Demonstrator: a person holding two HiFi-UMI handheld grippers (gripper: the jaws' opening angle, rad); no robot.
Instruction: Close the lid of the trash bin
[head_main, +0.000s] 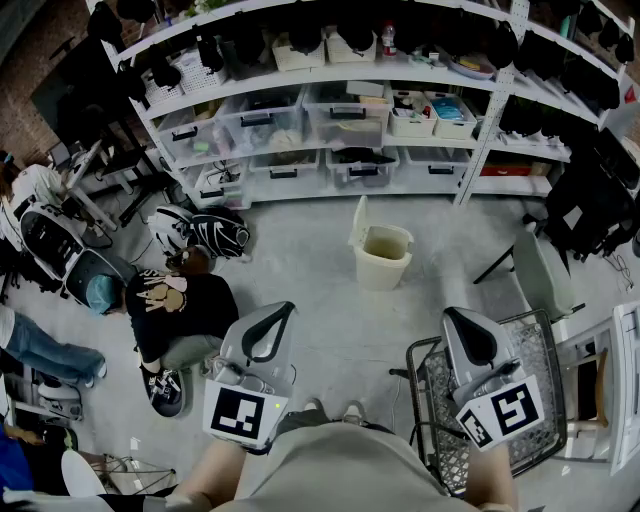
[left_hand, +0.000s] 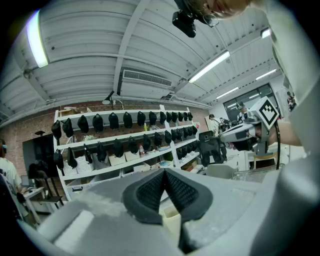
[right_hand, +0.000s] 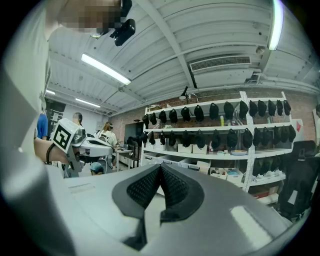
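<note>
Left tool (head_main: 280, 318) and right tool (head_main: 468, 325) were closed, empty, well short of trash bin (head_main: 384, 262). Lid (head_main: 358, 222) stood upright and would be best nudged gently at its top edge.

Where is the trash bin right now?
In the head view the cream trash bin stands on the floor near the middle, its lid raised, just in front of the white shelving.

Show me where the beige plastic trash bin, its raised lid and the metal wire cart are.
beige plastic trash bin (head_main: 383, 268): head view, on its front wall.
raised lid (head_main: 358, 222): head view, middle of the upright flap.
metal wire cart (head_main: 545, 345): head view, on its mesh side.
</note>
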